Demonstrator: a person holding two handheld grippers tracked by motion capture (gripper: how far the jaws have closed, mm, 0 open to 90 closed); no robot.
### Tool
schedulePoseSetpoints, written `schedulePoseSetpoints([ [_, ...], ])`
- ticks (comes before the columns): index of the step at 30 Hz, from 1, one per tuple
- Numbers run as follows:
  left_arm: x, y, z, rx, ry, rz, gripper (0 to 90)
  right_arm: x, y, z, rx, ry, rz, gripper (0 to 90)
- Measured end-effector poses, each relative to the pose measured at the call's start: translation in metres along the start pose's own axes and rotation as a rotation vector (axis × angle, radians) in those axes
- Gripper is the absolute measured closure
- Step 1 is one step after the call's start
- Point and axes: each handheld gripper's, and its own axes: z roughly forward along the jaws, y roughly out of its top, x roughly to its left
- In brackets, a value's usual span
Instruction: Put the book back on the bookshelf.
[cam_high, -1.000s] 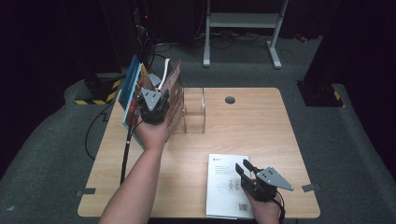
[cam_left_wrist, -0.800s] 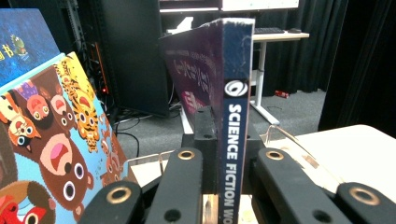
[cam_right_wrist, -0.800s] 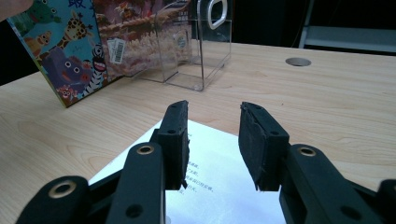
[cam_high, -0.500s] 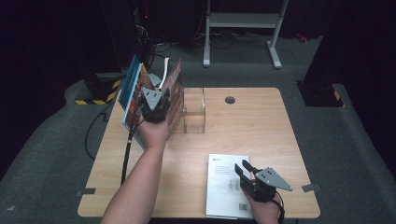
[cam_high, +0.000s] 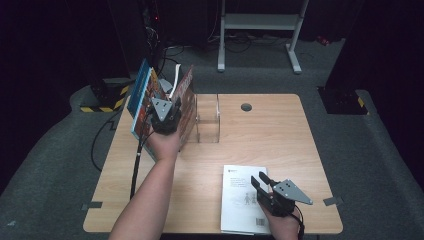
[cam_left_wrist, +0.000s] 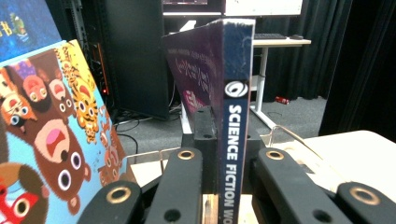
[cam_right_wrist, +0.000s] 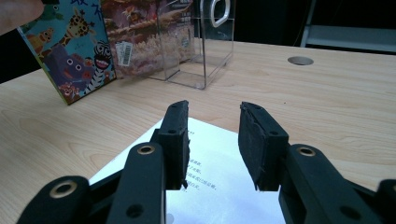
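upright, the science fiction book (cam_left_wrist: 236, 93) sits clamped in the left gripper (cam_left_wrist: 227, 161); right gripper (cam_right_wrist: 212, 140) fingers apart.

Your science fiction book (cam_left_wrist: 233, 121) stands upright at the far left of the bench (cam_high: 280, 145), its dark blue spine with white lettering clamped between the left tongs (cam_high: 165, 117). Its cover leans away among the other picture books by the clear holder. Your white booklet (cam_high: 240, 197) lies flat near the front edge, printed side up, with the right tongs (cam_high: 260, 184) parted just above it.
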Motion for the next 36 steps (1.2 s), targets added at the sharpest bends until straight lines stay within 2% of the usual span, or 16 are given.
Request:
schedulePoseSetpoints([
  [9, 0.006, -0.002, -0.007, 0.037, 0.022, -0.031, 83.4, 0.003, -0.001, 0.001, 0.005, 0.006, 0.0, 62.9],
  [25, 0.01, 0.003, -0.013, 0.094, 0.018, -0.029, 80.1, 0.005, -0.001, 0.003, 0.008, 0.013, -0.009, 62.7],
  [36, 0.013, 0.008, -0.021, 0.09, 0.006, -0.052, 75.8, 0.007, -0.002, 0.004, 0.017, 0.02, -0.006, 62.6],
])
